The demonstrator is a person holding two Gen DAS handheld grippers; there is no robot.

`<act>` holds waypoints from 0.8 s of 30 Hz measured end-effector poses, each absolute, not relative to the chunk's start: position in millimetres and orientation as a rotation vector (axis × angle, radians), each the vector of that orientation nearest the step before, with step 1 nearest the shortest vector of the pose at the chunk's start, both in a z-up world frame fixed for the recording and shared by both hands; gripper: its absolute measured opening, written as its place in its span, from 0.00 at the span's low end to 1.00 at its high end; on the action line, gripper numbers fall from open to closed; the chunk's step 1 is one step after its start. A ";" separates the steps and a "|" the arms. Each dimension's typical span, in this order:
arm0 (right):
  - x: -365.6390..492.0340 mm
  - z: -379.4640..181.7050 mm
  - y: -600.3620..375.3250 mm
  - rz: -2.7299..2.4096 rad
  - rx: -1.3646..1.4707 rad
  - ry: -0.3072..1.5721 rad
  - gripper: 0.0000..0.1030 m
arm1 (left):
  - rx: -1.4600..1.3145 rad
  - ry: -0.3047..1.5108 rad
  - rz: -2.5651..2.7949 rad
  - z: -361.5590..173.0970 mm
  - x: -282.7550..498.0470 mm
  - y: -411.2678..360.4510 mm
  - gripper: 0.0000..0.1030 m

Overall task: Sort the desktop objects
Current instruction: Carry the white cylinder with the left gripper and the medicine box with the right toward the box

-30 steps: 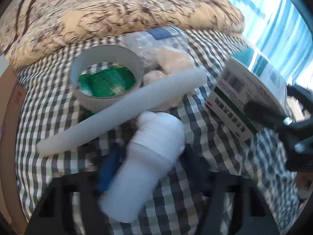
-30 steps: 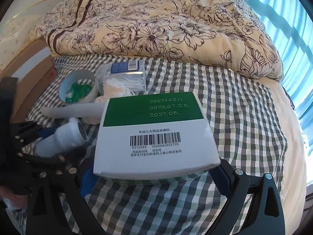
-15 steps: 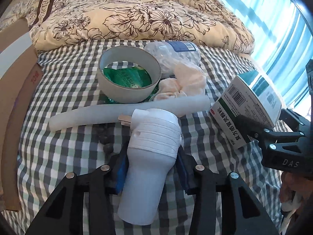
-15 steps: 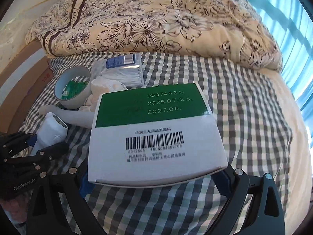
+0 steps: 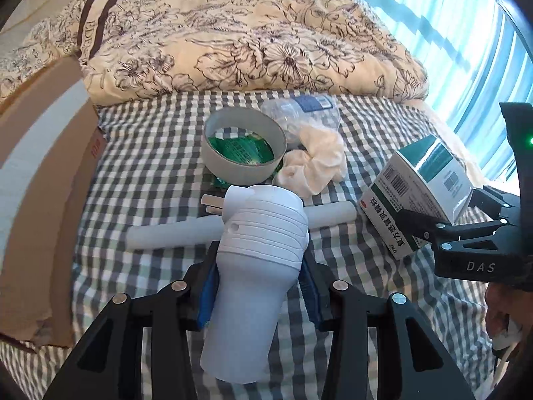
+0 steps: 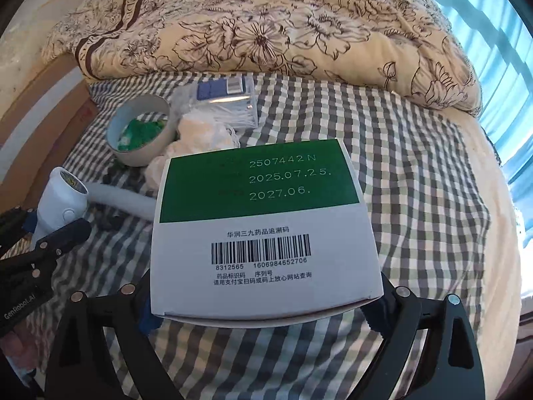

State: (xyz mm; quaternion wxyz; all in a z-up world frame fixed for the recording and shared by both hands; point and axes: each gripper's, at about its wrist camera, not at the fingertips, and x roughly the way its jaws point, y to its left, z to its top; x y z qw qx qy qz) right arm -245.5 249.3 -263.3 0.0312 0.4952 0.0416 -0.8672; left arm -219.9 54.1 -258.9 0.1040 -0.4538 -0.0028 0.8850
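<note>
The left tongs (image 5: 258, 286) are clamping a smooth white plastic plug adapter (image 5: 256, 260) by its tapered waist; rigid and slick, it is likely to twist. The right tongs (image 6: 263, 303) are squeezing a light cardboard medicine box (image 6: 263, 230), crushable, by its side faces, both raised above the checked bed sheet (image 6: 399, 200).

Bright daylight from the window (image 5: 466, 50) on the right; sharp frames, fisheye-bent edges.

You see a matt white plastic charger plug (image 5: 256, 260), a glossy cardboard medicine box (image 6: 263, 230), a smooth tape roll (image 5: 245, 155), a soft crumpled cloth (image 5: 316, 160), and woven checked bedsheet (image 5: 150, 153).
</note>
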 end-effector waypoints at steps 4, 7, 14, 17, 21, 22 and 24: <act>-229.0 -248.2 242.0 -2.679 1.493 0.123 0.90 | -1.297 -0.004 2.636 -240.8 -208.1 47.4 0.43; -211.9 -237.8 237.5 -2.690 1.466 0.095 0.90 | -1.263 -0.014 2.657 -225.3 -197.6 39.8 0.43; -172.0 -231.3 217.5 -2.637 1.472 0.074 0.90 | -1.181 -0.028 2.710 -188.0 -175.4 20.1 0.43; -160.0 -228.5 208.3 -2.617 1.481 0.083 0.90 | -1.146 -0.031 2.732 -173.0 -165.3 13.7 0.43; -145.4 -218.2 192.6 -2.598 1.462 0.104 0.90 | -1.094 -0.032 2.767 -151.5 -154.4 3.3 0.43; -142.7 -214.8 188.6 -2.596 1.453 0.108 0.90 | -1.083 -0.030 2.775 -147.0 -152.1 1.4 0.43; -137.4 -207.6 178.8 -2.597 1.435 0.120 0.90 | -1.054 -0.021 2.798 -136.1 -146.1 -4.3 0.43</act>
